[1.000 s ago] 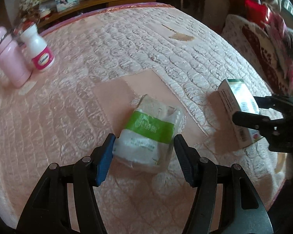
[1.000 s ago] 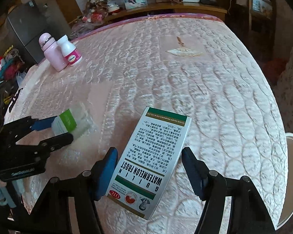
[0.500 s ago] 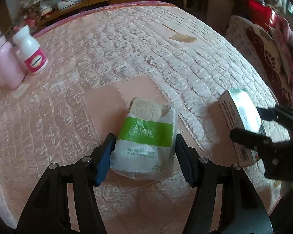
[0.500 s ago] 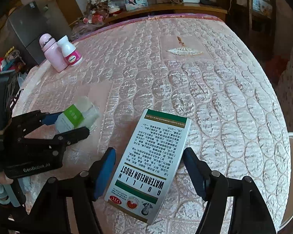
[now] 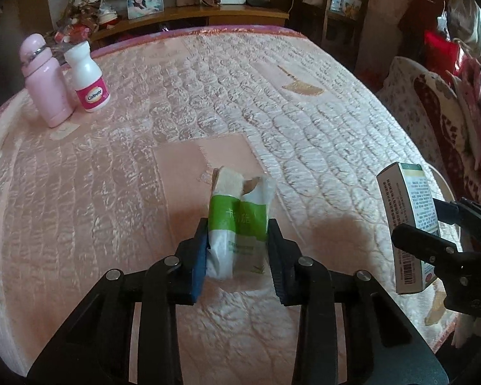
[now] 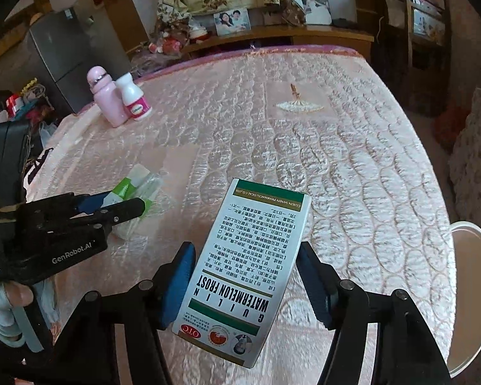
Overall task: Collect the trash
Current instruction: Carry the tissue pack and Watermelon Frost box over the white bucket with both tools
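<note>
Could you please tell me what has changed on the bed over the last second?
The left gripper is closing on the tissue pack, squeezing it narrower and lifting it. The right gripper has raised the medicine box off the quilt. The pink bottle and white bottle stayed put.

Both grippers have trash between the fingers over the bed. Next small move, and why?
Probably lift both clear of the bed. The left gripper, jaws closing, already squeezes the green-banded tissue pack out of shape; the right gripper, also closing, has the medicine box tilted up between its pads. No bin is in view, so only the lift looks safe.
</note>
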A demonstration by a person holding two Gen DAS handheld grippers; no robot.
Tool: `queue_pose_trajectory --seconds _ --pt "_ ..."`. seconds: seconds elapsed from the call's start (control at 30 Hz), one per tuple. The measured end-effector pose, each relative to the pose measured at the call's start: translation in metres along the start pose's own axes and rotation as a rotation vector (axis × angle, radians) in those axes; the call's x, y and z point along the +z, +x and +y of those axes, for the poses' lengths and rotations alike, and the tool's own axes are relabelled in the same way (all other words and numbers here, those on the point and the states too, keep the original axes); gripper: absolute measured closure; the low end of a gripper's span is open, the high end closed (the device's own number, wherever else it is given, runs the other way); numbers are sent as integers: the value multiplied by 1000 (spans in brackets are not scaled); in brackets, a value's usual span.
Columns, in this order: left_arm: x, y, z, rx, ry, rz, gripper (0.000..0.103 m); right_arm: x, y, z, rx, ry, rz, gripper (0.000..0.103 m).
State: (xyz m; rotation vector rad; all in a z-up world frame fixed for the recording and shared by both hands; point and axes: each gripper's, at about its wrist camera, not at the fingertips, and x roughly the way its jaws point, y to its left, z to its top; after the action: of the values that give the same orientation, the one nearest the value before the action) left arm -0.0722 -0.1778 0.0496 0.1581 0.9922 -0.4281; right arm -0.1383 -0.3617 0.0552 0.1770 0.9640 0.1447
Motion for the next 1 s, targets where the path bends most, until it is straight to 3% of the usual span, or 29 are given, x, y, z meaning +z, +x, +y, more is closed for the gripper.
queue_pose_trajectory --seconds 1.0 --pt "-13 -76 -89 36 93 -172 72 -39 -89 -25 -12 35 -130 40"
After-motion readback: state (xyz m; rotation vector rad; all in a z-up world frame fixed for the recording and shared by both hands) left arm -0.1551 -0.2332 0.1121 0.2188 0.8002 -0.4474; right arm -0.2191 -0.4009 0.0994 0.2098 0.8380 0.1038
